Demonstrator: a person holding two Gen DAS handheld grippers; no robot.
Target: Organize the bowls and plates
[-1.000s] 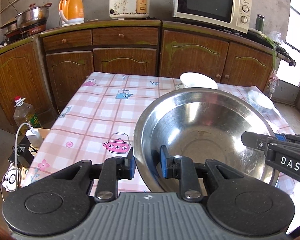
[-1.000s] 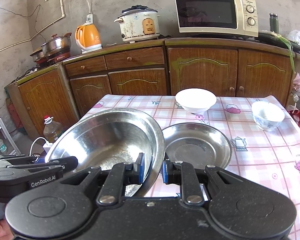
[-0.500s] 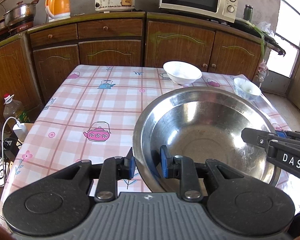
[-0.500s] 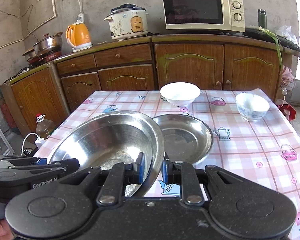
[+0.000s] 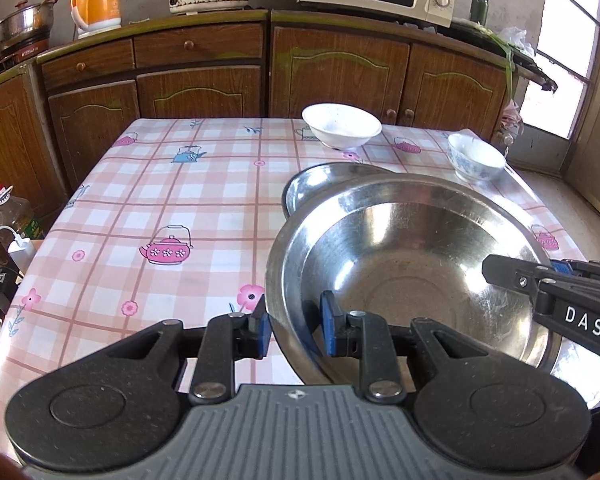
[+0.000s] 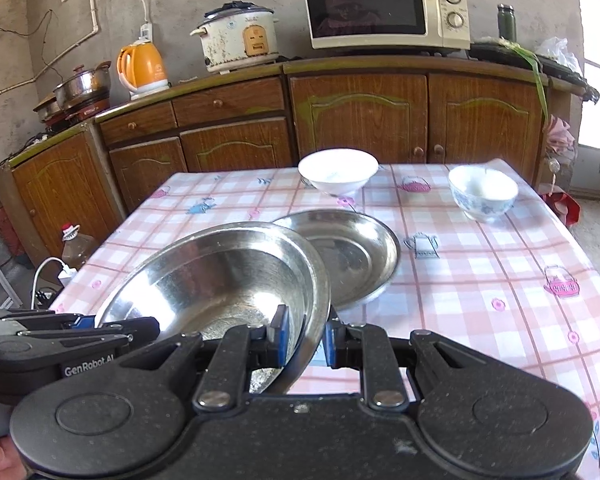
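Brown wooden cabinets (image 6: 236,148) line the back wall, carrying a microwave (image 6: 384,8), a rice cooker (image 6: 238,38) and an orange kettle (image 6: 142,66). Before them stands the worktop (image 5: 172,200), covered in a pink checked cloth with teapot prints.

Both tongs are clamped on one large steel bowl (image 5: 412,272), held at the worktop's near edge. The left tongs (image 5: 294,330) pinch its rim on the left side, one blue pad outside the wall and one inside. The right tongs (image 6: 304,340) grip the opposite side of the rim the same way. The bowl's far edge overlaps a smaller steel plate (image 6: 352,252) that lies flat on the worktop just behind it; whether the two touch cannot be told.

Toward the far edge sits a white bowl (image 6: 338,170), upright, and near the far right corner a blue-patterned bowl (image 6: 482,194), well apart from each other. An oil bottle (image 5: 10,216) stands on the floor beside the worktop's left edge.
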